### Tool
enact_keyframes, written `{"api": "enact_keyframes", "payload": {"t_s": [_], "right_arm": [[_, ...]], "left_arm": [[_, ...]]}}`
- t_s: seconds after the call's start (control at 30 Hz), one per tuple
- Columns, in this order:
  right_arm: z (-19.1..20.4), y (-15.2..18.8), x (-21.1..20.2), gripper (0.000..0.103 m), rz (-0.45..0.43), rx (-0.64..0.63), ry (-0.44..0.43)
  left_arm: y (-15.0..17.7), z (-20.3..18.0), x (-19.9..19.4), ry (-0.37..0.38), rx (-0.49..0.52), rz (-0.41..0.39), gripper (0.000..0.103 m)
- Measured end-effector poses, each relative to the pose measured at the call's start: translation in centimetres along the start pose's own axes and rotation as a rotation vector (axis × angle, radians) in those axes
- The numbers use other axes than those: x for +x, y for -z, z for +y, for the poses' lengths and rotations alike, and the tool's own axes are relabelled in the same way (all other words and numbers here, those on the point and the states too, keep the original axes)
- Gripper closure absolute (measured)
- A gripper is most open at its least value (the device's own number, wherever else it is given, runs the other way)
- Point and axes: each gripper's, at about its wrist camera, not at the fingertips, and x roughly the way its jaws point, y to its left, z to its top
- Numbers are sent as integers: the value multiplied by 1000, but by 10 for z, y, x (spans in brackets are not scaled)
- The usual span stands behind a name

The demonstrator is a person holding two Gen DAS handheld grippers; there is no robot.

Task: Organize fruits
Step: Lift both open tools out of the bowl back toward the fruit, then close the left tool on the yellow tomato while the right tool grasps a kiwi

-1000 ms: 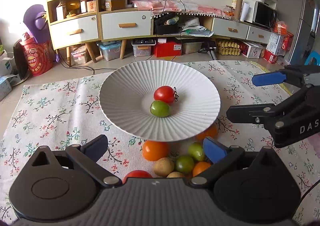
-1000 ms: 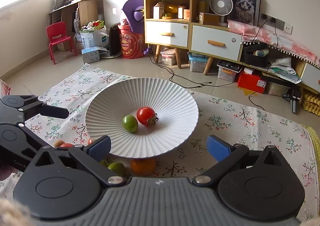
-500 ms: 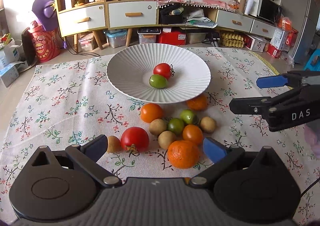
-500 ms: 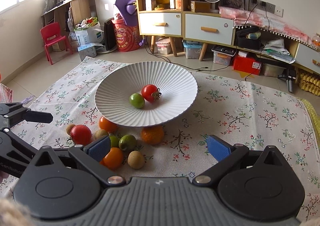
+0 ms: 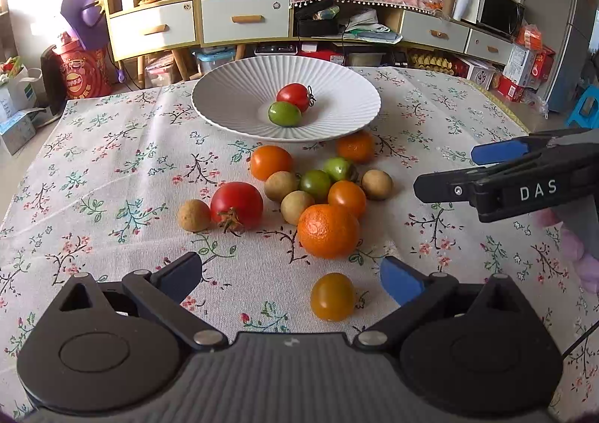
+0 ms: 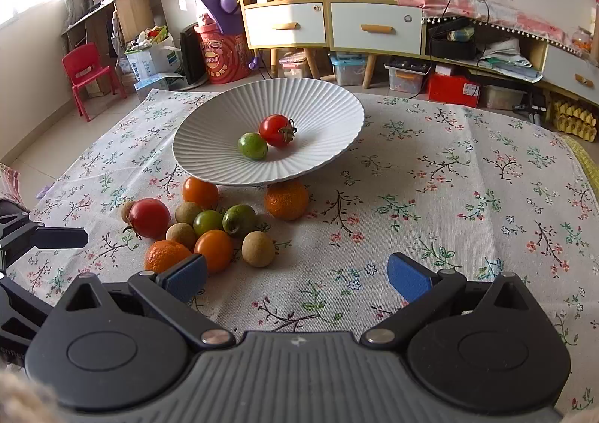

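Note:
A white ribbed plate (image 5: 232, 93) (image 6: 329, 112) holds a red tomato (image 5: 292, 96) and a green one (image 5: 284, 114). In front of it on the floral cloth lie several loose fruits: a large orange (image 5: 328, 230), a big red tomato (image 5: 236, 205), orange and green tomatoes, brown longans. A small yellow-orange tomato (image 5: 332, 296) lies alone, between the fingers of my open left gripper (image 5: 292, 275) and a little nearer than their tips. My right gripper (image 6: 297, 273) is open and empty, just right of the pile; it shows from the side at right in the left wrist view (image 5: 486, 168).
The floral cloth (image 6: 468, 175) covers the table, with bare cloth right of the plate. Behind the table stand shelves and drawers (image 6: 322, 22), a red chair (image 6: 88, 76) and boxes on the floor.
Both grippers have pulled back and risen from the plate, so the whole fruit pile came into view. The yellow-orange tomato now shows between the left fingers. Both stay open.

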Motion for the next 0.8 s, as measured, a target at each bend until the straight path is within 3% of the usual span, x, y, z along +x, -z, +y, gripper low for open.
{"api": "enact_keyframes", "payload": {"t_s": [0.37,0.57,0.8], "right_arm": [[1,17,13,0,11,-19,10],[5,20,26,2,16,-55,31],[10,18,31,16,-13,-90,35]], "left_arm": [[24,-4,6,40,-20,-13,0],[22,-5,7,89,-39,12,19],[20,-7,5,125,-58,32,43]]}}
